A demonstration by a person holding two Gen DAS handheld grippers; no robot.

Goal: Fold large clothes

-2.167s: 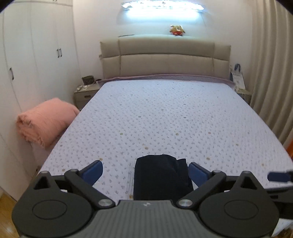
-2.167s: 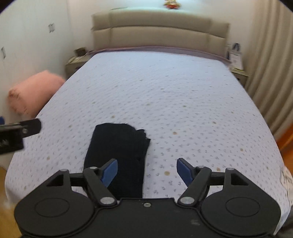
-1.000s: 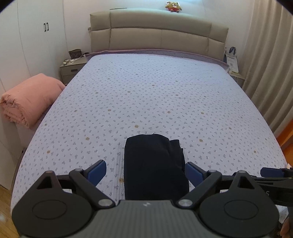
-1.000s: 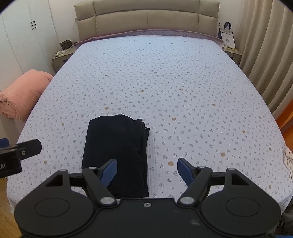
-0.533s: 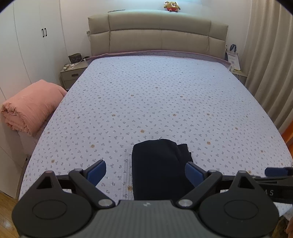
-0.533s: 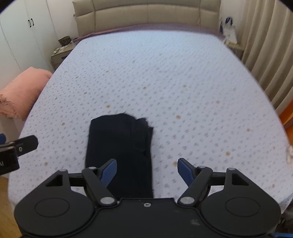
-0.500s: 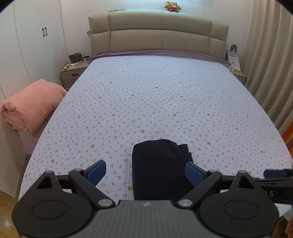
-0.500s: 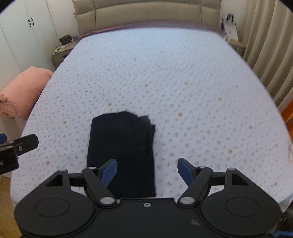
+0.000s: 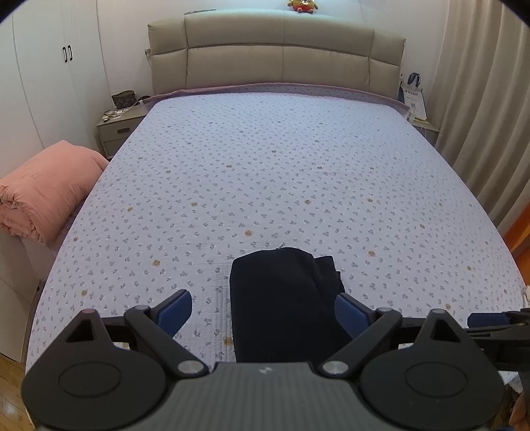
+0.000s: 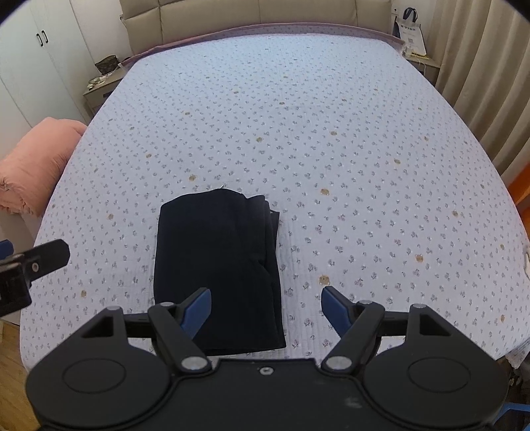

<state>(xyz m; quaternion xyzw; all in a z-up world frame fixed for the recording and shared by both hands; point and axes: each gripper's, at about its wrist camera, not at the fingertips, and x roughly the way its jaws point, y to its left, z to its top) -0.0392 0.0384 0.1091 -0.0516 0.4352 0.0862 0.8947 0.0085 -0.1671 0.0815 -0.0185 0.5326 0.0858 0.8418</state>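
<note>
One dark folded garment (image 10: 217, 268) is lying flat on the bed (image 10: 331, 116), near the foot edge and somewhat toward the bed's left side. It is being seen as a tidy rectangle, its long sides running toward the headboard (image 9: 276, 56). Its left edge is showing as one smooth fold, while several stacked layers are stepping out along the right edge and at the far right corner. The near edge is lying close to the foot of the bed.

The left claw (image 9: 263, 310) is being held above the near end of the garment with its blue fingers spread wide; nothing is being pinched, and the cloth is being seen between them. The right claw (image 10: 266, 306) is likewise being held spread and unloaded, its left finger over the garment's near right part and its right finger over bare bedspread. Each claw is showing at the margin of the other's view, the two being kept side by side and apart.

Beyond the garment, a wide stretch of flowered bedspread is lying smooth as far as the headboard and out to the right edge. A rolled pink quilt (image 9: 46, 189) is resting just beside the bed's left edge, with a nightstand (image 9: 119, 131) behind it and white wardrobe doors (image 9: 49, 66) along that wall. Curtains (image 9: 487, 109) are hanging close along the right side, and a paper bag (image 9: 413, 96) is standing by the headboard's right corner. A small plush toy (image 9: 301, 5) is sitting on top of the headboard.
</note>
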